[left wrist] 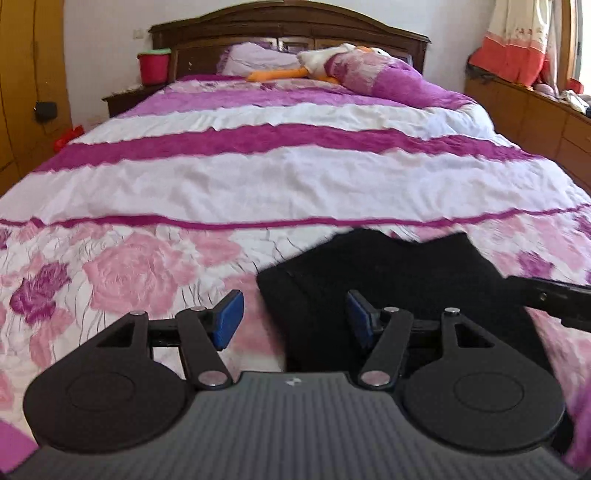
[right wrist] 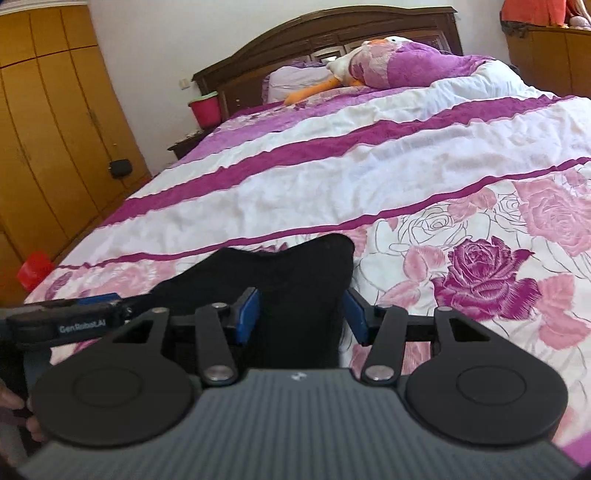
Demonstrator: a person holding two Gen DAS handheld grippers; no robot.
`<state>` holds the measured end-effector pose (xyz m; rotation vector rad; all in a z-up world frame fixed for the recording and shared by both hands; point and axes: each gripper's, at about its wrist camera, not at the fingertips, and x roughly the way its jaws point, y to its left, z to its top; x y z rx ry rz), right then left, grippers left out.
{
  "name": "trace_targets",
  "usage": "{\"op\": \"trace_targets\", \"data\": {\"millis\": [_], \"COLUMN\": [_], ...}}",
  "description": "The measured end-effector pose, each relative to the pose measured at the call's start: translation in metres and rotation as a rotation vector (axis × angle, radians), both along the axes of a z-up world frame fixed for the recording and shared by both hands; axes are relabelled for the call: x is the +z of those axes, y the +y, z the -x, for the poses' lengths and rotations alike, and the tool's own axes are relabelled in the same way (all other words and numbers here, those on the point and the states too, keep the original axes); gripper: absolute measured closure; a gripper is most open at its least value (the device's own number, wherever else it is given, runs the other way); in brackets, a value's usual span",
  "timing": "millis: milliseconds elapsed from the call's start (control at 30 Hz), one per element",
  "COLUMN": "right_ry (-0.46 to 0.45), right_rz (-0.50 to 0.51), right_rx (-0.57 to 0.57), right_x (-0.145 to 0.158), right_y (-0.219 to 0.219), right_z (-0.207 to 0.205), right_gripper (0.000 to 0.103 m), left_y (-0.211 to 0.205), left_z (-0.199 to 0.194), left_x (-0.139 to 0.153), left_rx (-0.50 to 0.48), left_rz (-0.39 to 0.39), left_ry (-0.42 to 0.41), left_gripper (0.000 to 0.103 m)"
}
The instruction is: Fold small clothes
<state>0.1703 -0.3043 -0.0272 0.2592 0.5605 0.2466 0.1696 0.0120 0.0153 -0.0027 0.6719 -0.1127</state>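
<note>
Black garment (left wrist: 388, 280) on floral bedspread (left wrist: 147, 273)

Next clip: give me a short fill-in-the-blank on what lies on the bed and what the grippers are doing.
The small garment on the bed is ____ in colour.
The left gripper has its jaws ____, gripping nothing.
The bucket beside the headboard is ____.
The bedspread shows printed ____ near its foot.

Missing words: black; open; red; roses
</note>
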Motion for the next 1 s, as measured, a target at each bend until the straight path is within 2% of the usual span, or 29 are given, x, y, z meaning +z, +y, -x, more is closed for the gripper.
{"op": "trace_targets", "data": {"millis": [200, 333, 833, 900, 1000], "right_ry": [-0.023, -0.027, 0.061, 0.068, 0.077], "right_rz": [-0.001, 0.003, 0.011, 0.027, 0.05], "right_rx": [0.051, 0.056, 0.074, 0.069, 0.06], "right_x": [0.013, 0.017, -0.005, -0.009, -0.015], "right_y": [0.001, 0.002, 0.006, 0.007, 0.01], "right_z": [0.038, 0.06, 0.116, 0.121, 0.129], "right_gripper": [0.049, 0.047, 0.046, 0.037, 0.03], "left_y": [0.002, 0.004, -0.008, -0.01, -0.012], "left_z": [0.042, 0.069, 0.12, 0.125, 0.131], "left_x": [0.005, 0.005, -0.008, -0.01, -0.015], "left_rx": [0.008, 0.014, 0.038, 0.044, 0.049], "left_rz": [0.047, 0.056, 0.016, 0.008, 0.01], "left_ry": [0.052, 0.076, 0.148, 0.153, 0.164], "left_gripper": [0.035, 0.027, 0.02, 0.017, 0.015]}}
